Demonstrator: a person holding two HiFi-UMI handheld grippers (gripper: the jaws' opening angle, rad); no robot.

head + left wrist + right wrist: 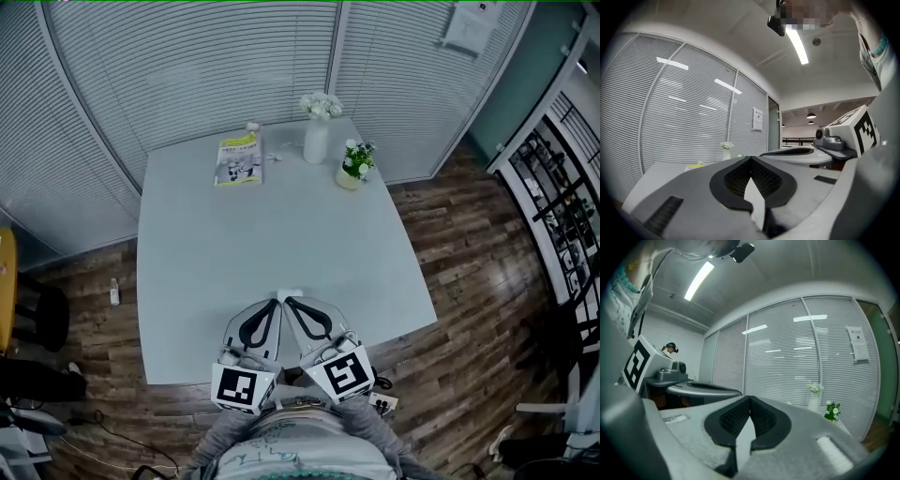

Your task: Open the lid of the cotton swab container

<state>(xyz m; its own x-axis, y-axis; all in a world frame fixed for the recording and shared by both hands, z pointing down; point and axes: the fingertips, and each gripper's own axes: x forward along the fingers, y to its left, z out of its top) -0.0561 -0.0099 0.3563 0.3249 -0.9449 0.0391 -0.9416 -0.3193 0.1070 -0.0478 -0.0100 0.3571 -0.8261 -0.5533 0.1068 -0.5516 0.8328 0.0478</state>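
Both grippers hover side by side over the near edge of the pale table, tips almost touching each other. My left gripper is shut with nothing between its pads, as its own view shows. My right gripper is also shut and empty. Each appears in the other's view: the right gripper and the left gripper. I cannot make out a cotton swab container with certainty. A small white thing lies at the far edge by the booklet, too small to identify.
At the table's far side lie a yellow-green booklet, a white vase of white flowers and a small potted plant. Blinds close off the far walls. Wooden floor surrounds the table, and a black rack stands at right.
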